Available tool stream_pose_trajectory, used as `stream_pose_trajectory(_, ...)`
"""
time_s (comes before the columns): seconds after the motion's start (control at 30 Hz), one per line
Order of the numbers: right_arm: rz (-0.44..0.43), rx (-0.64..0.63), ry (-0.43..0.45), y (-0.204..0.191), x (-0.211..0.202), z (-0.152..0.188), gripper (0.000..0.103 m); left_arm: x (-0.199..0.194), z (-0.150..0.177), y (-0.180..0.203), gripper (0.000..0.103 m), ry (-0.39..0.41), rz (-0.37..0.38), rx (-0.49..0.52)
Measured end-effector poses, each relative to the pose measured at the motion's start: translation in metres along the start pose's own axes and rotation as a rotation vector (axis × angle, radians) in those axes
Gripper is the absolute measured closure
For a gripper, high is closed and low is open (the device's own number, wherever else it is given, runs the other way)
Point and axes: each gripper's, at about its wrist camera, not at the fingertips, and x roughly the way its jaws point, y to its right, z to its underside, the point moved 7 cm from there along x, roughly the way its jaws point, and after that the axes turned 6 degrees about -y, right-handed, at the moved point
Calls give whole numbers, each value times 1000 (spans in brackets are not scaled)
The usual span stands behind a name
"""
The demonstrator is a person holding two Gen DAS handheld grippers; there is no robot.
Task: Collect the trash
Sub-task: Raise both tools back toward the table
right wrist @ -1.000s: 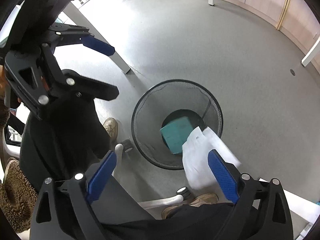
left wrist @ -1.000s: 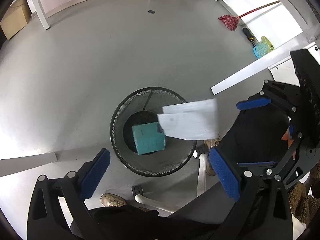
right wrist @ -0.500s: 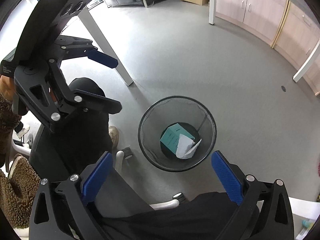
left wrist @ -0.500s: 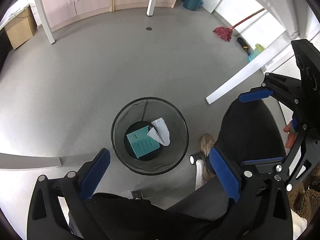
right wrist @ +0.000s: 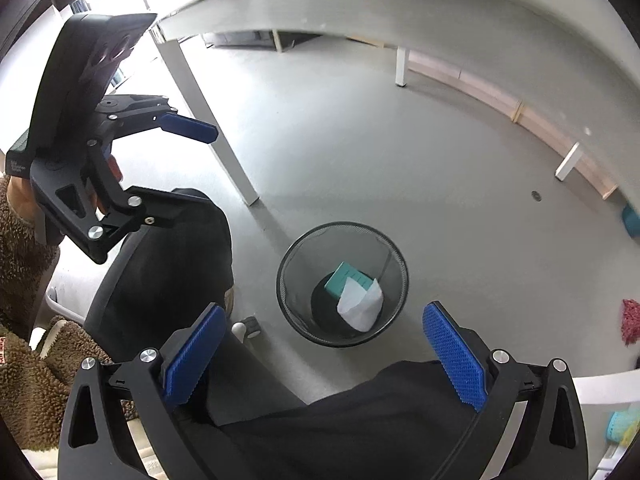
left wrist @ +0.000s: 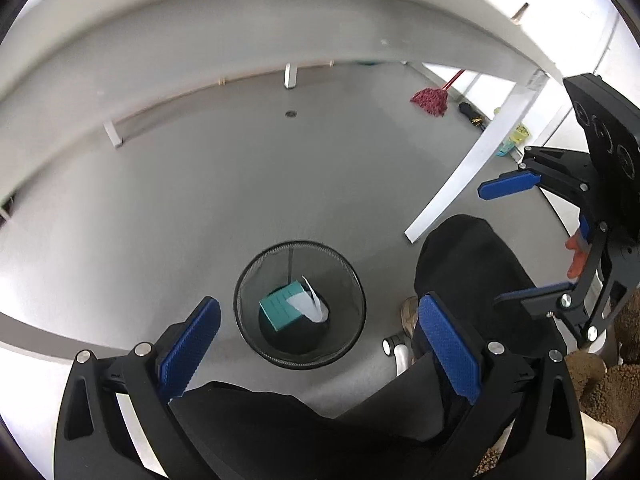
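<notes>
Both jaws wide, empty; white paper (right wrist: 358, 304) crumpled atop teal box (right wrist: 347, 278) in bin (right wrist: 294, 256).

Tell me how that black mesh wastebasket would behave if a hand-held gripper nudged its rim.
The mesh wastebasket would probably slide or tip easily: open wire mesh looks light, and it holds only a teal box and white paper. It stands on smooth grey floor, so little grip is likely. The thin rim may flex slightly.

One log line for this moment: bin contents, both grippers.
bin: teal box + paper inside | left gripper: open, empty | right gripper: open, empty | both above bin
</notes>
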Motion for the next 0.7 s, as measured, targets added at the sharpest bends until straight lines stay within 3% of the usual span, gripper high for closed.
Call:
stream_pose_trajectory(0.27,44,-20,99,-2,-58,0,3,-59,-9,21,4,119,-9,64)
stream_pose_trajectory(0.47,58,-19,222,-14,-109,-11,3,-103,-16,27,4,214,-30,58)
stream_pose_trajectory(0.7,100,-35,289,-18,-156,-31,3,-145,-35,23,4,324,-48,51)
